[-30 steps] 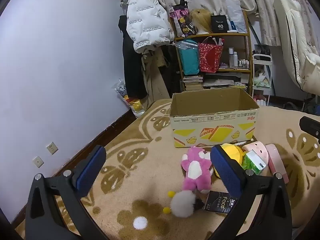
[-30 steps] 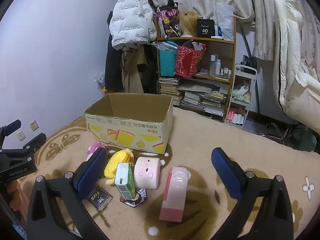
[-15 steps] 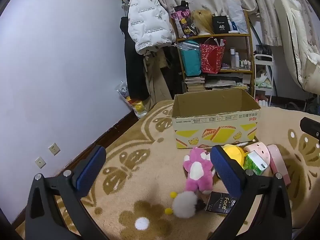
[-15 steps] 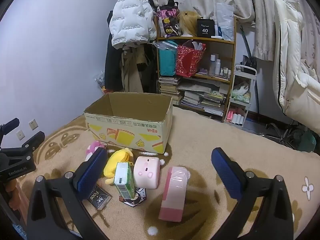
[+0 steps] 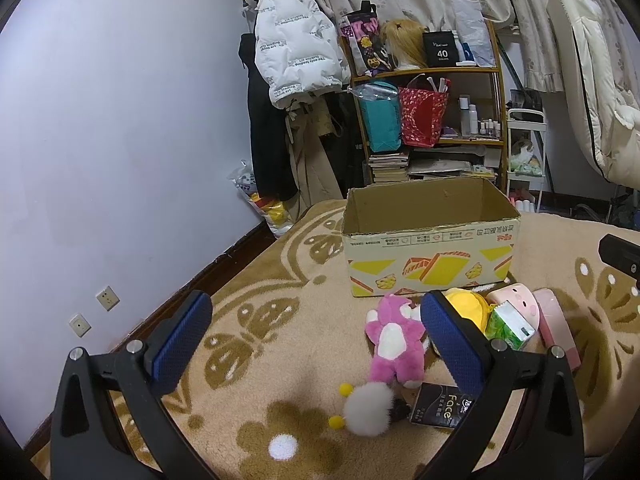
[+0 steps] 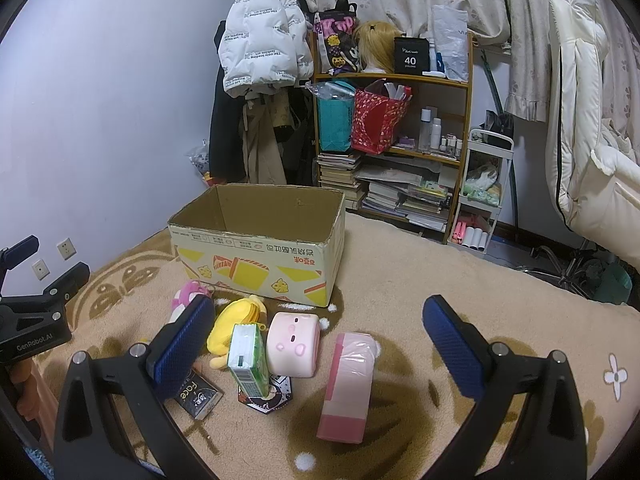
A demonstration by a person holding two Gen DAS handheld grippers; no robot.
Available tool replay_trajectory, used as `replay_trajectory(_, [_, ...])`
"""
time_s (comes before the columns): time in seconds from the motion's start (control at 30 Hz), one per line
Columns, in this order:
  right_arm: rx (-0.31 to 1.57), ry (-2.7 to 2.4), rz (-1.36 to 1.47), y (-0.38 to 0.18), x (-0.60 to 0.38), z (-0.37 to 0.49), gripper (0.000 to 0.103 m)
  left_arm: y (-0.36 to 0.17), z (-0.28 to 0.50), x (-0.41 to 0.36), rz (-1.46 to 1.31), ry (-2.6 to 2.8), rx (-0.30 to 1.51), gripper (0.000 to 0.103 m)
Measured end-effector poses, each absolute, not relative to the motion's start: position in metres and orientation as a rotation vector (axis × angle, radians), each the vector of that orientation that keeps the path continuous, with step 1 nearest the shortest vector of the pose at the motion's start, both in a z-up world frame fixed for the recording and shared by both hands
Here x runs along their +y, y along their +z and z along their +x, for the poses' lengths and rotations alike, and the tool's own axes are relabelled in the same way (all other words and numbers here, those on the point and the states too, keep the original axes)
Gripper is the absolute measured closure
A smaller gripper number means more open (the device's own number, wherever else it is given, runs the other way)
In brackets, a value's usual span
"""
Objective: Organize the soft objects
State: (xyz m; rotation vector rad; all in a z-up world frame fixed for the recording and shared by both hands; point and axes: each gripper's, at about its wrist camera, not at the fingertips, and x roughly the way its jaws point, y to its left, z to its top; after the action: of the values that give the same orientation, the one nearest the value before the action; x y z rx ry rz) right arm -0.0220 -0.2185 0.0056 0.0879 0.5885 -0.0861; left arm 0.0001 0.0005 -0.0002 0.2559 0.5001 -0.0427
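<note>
Hovering above carpet [image 6: 420,280]: left tongs [image 5: 316,328] wide apart, nothing held; right tongs [image 6: 318,332] wide apart, nothing held. Pink plush [image 5: 394,338], yellow plush [image 6: 236,316], pink cube plush [image 6: 294,342] lie on carpet just before open cardboard box [image 6: 260,256].

left wrist: we are looking from low over the rug toward the cardboard box [image 5: 430,240], near, seeing its front-left | right wrist: we are facing the same box [image 6: 260,248] from its right | both are sharing the box and the shelf [image 6: 392,120] behind it
</note>
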Motion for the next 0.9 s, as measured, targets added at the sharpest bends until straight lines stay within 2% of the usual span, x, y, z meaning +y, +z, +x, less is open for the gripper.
replay_trajectory(0.9, [0.59, -0.087, 0.087, 0.0062, -0.2188, -0.022, 0.0, -0.0075, 0.0012, -0.0016, 0.262, -0.049, 0.514, 0.0])
